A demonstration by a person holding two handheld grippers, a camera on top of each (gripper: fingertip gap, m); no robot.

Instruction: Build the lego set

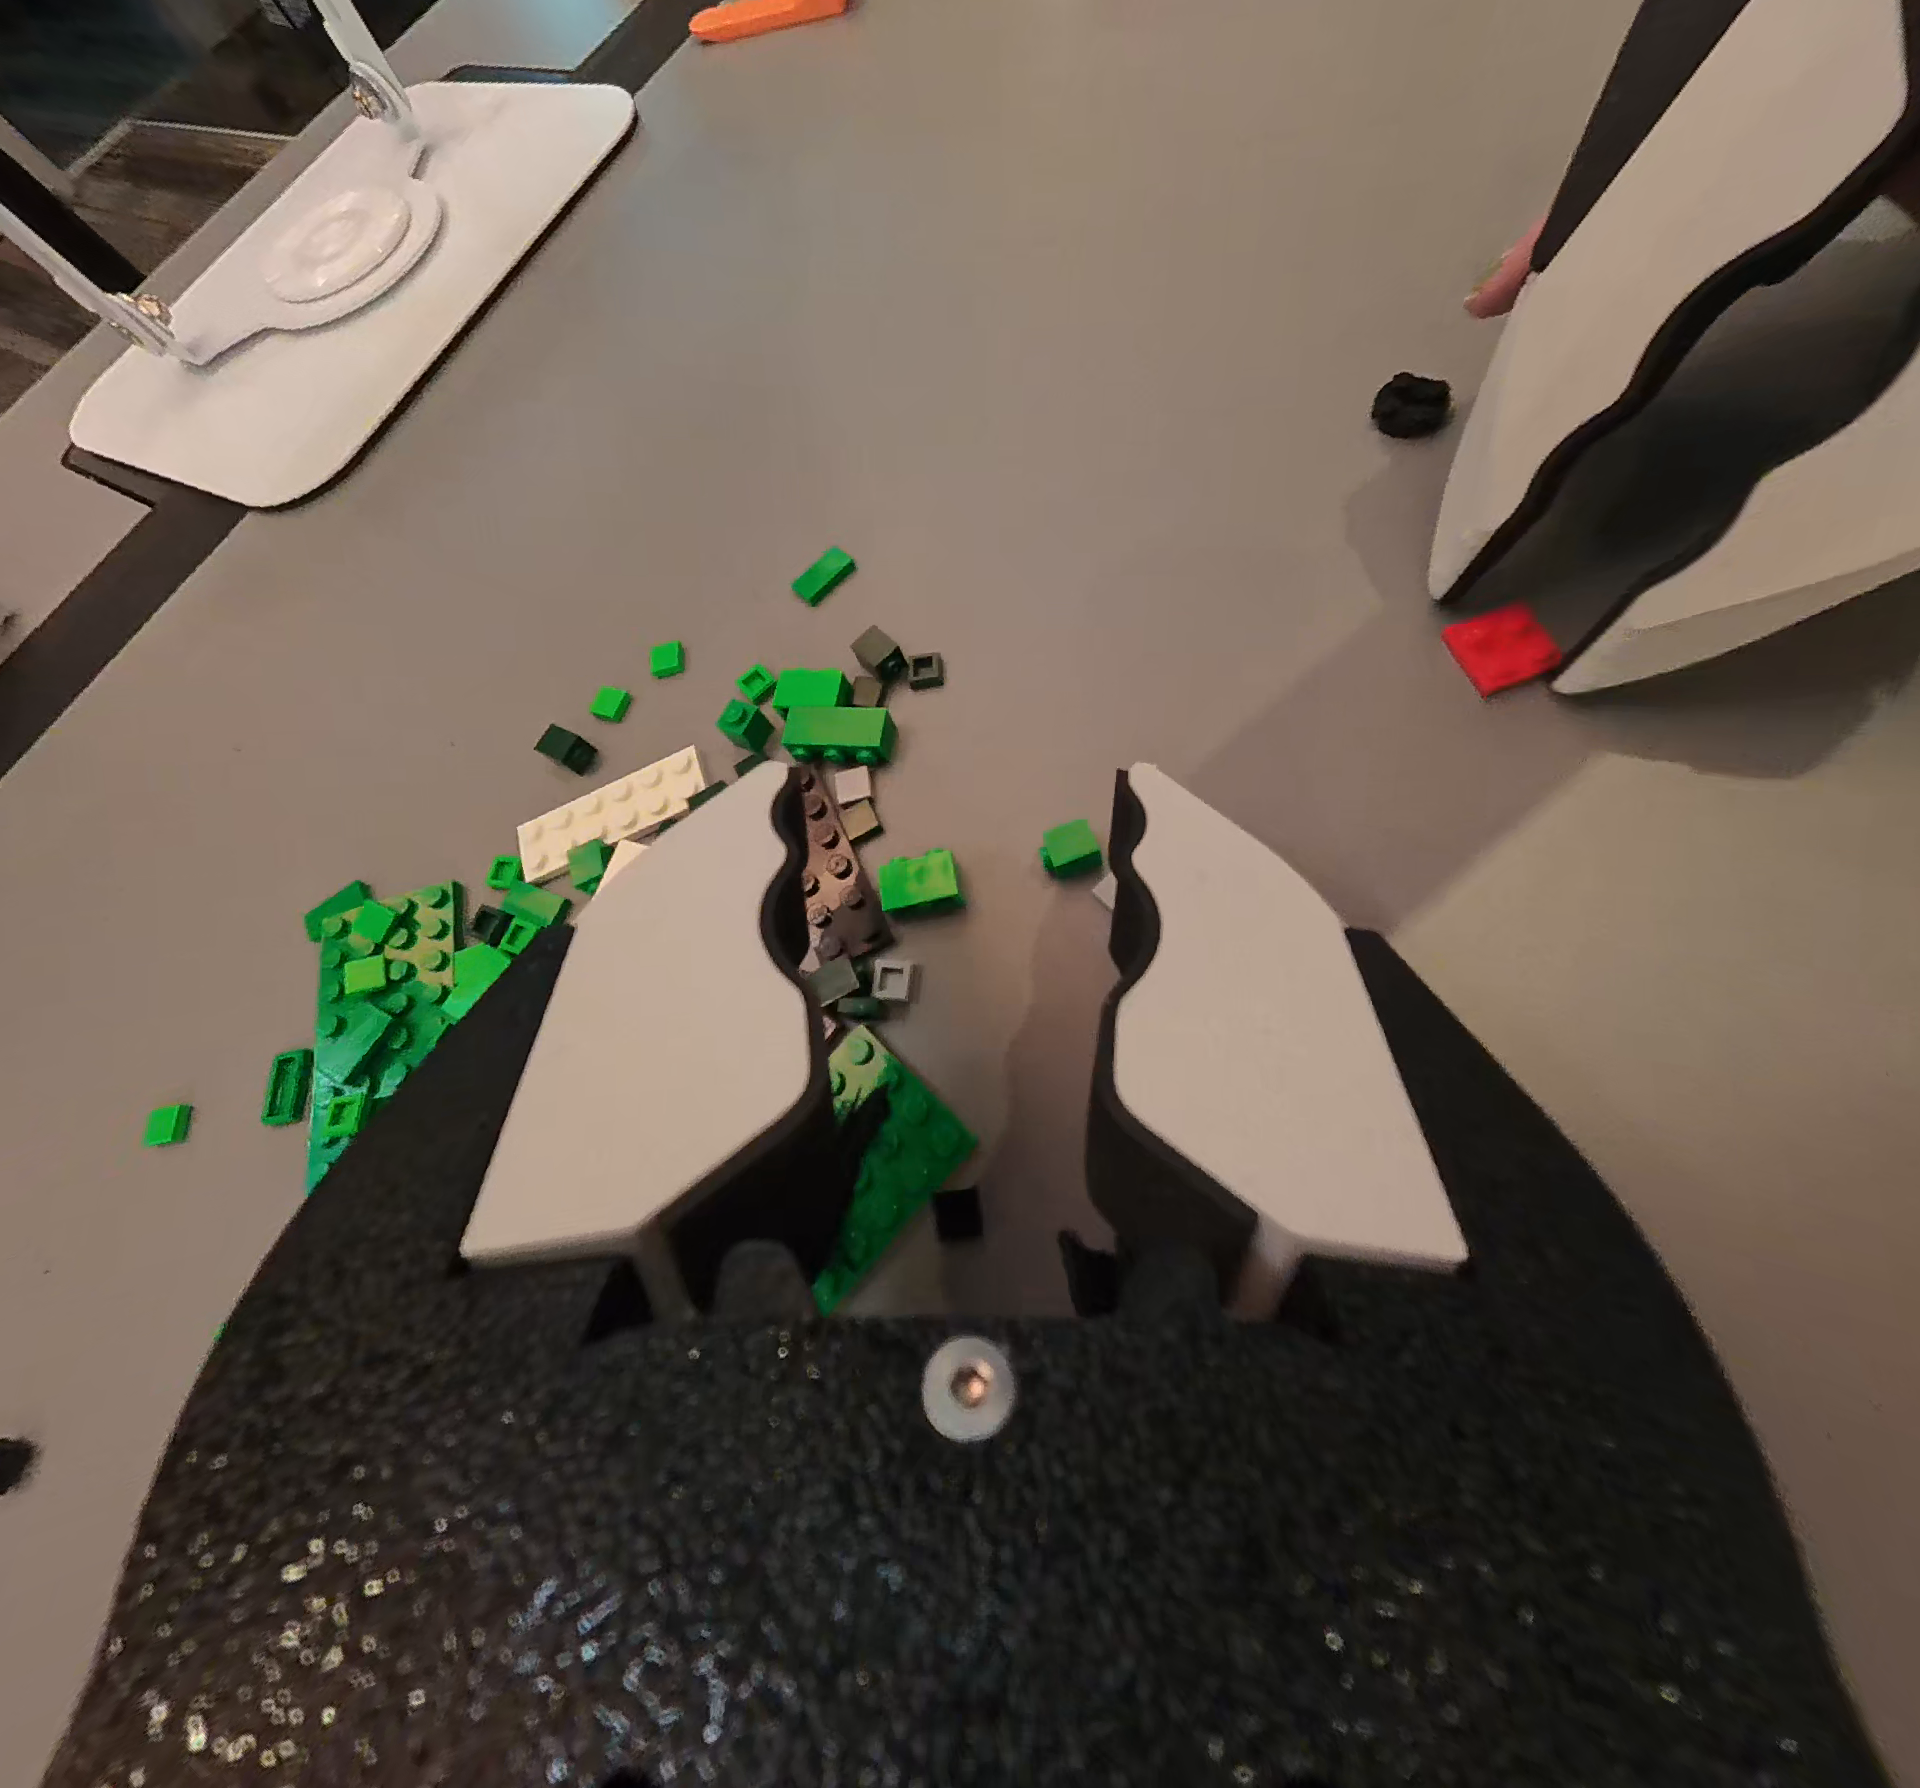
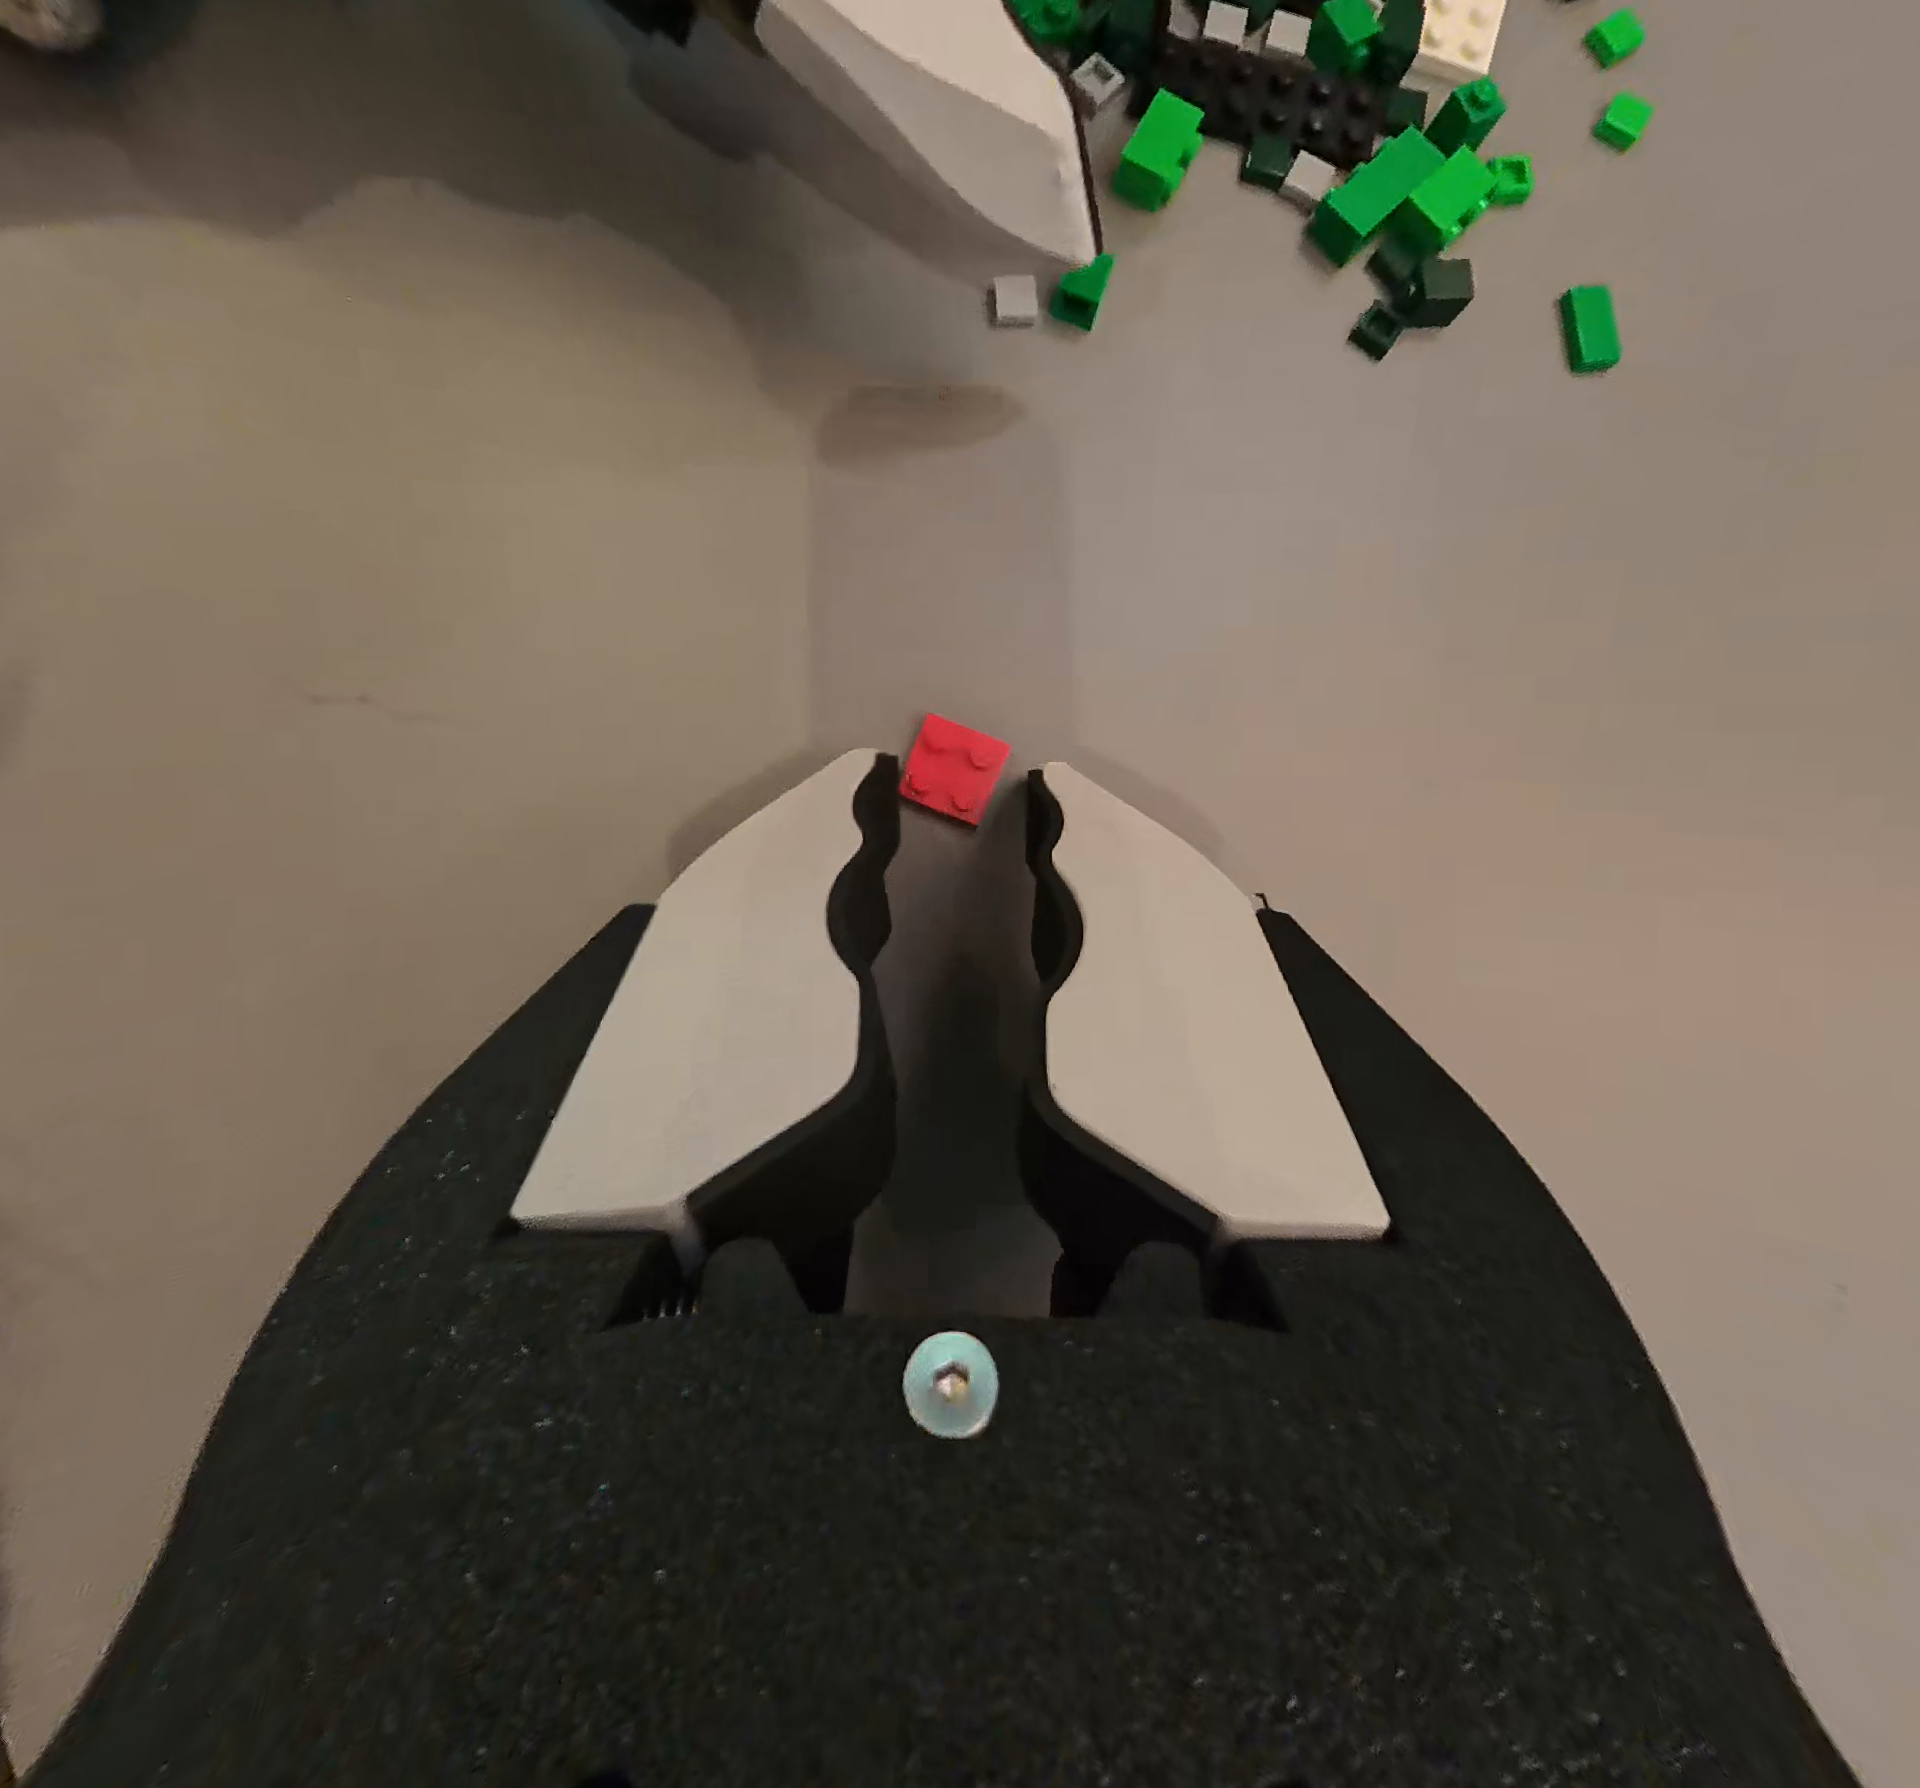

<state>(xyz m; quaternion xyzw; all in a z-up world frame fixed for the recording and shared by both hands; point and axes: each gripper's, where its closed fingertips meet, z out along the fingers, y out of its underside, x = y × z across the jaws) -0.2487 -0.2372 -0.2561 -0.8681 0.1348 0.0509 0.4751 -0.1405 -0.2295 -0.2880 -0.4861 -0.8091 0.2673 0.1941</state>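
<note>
The right gripper (image 2: 956, 772) is reaching down to the grey desk (image 2: 416, 543), its jaws standing open with a small red plate (image 2: 954, 768) lying flat on the desk at their tips, not gripped. The left gripper (image 1: 951, 782) is hovering over a heap of green bricks (image 1: 831, 710), its jaws spread wide and holding nothing. A dark studded plate (image 1: 836, 865) is lying between its fingers, and a white plate (image 1: 608, 808) is resting just left of them. An orange tool (image 1: 779, 3) and a white stand base (image 1: 353, 284) are sitting farther off on the desk.
</note>
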